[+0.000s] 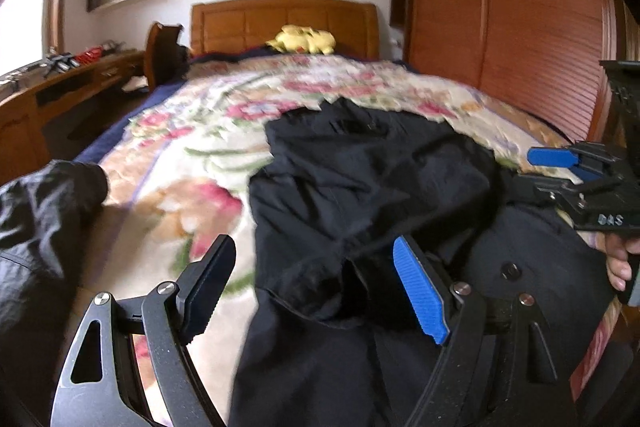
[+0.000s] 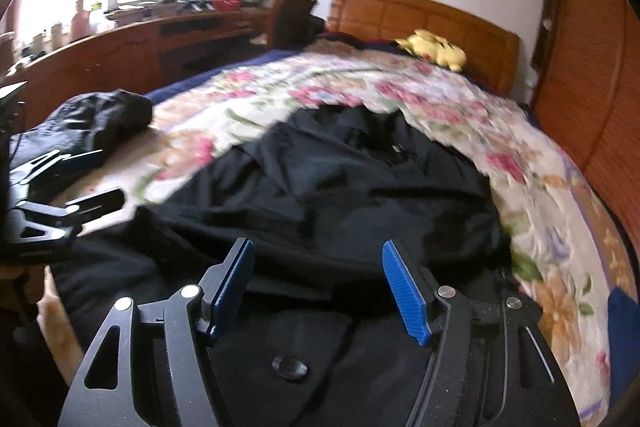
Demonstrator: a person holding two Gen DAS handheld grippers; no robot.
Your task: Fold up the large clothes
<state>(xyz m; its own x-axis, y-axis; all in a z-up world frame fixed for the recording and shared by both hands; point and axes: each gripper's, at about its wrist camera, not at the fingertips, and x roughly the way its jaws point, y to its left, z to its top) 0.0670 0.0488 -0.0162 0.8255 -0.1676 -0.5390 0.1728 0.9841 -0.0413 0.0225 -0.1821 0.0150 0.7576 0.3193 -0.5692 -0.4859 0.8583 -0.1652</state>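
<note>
Floral bed (image 1: pixel 192 131), fingers (image 2: pixel 404 291) spread above jacket (image 2: pixel 340 187)

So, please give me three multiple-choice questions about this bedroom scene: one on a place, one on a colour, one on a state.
1. Where does the yellow plush toy lie?
A. by the headboard
B. on the desk
C. on the floor

2. What colour is the large garment on the bed?
A. red
B. black
C. white

3. How do both grippers stand?
A. shut on cloth
B. open, holding nothing
C. out of view

Answers:
1 A, it rests against the wooden headboard.
2 B, the cloth is black.
3 B, the left gripper and right gripper show spread jaws.
</note>
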